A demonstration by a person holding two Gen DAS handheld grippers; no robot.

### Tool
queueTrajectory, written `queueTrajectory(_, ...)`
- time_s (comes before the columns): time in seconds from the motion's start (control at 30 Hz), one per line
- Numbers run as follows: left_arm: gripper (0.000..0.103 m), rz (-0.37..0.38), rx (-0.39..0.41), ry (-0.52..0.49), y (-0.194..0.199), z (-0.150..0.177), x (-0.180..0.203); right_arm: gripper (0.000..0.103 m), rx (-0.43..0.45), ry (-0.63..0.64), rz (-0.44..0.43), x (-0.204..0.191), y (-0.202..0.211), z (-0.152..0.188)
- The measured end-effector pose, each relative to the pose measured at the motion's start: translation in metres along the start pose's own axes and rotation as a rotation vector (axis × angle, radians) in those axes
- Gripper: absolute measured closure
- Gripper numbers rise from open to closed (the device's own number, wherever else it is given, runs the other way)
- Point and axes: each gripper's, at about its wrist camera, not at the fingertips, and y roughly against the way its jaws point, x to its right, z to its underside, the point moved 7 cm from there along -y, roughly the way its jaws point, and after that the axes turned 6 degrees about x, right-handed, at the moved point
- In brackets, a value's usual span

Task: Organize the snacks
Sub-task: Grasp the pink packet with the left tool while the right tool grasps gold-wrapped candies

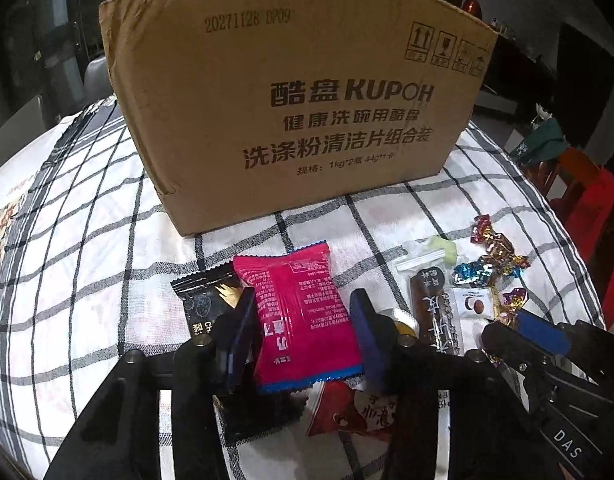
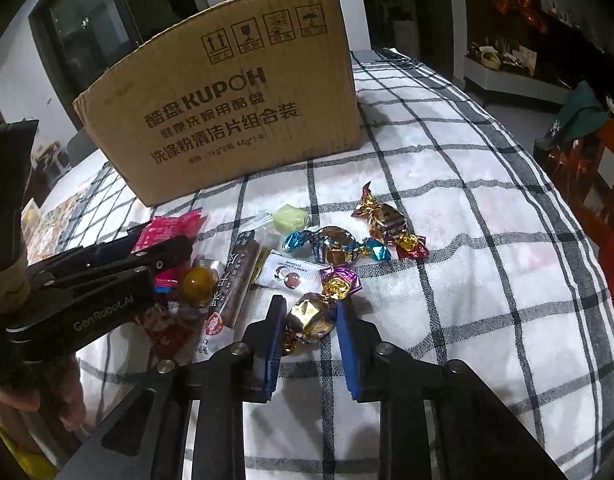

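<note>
Table [image 2: 487, 240] under a black-and-white checked cloth. Cardboard box [image 1: 291, 92] stands upright at the far side, printed face toward the cameras; its inside is hidden. Snacks lie loose on the cloth in front of it.

Left cluster: pink packet [image 1: 303, 320] overlapping a black packet [image 1: 203, 304]; a red-and-white wrapper [image 1: 347, 408] under the near edge of the pink one. Middle: long brown bar [image 2: 237, 280], small white coconut candy sachet [image 2: 287, 274], a round yellow sweet in clear wrap [image 2: 201, 282], pale green sweet [image 2: 291, 218] nearer the box. Right: blue-and-gold twist candy [image 2: 335, 246], red-and-gold twist candy [image 2: 387, 224].

Left hand-held gripper [image 1: 303, 340]: fingers set either side of the pink packet, blue pads against its edges, pinching it. Packet is at cloth level; black packet touches the left finger.

Right hand-held gripper [image 2: 309, 320]: jaws drawn in narrow around a gold foil twist candy [image 2: 311, 316] with purple ends; left pad is against the wrapper, right pad just beside it, contact unclear. A sleeve and hand show at lower left in the right wrist view.
</note>
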Motion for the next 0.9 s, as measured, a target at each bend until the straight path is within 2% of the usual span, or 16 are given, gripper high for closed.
queueTrajectory(0.43, 0.062, 0.039, 0.069, -0.010, 0.045, -0.008, 0.008, 0.076, 0.081, 0.015, -0.045, -0.008, 0.035, -0.016)
queueTrajectory(0.9, 0.062, 0.056, 0.205, -0.012, 0.105, -0.040, 0.010, 0.076, 0.185, 0.082, -0.134, -0.029, 0.071, -0.058)
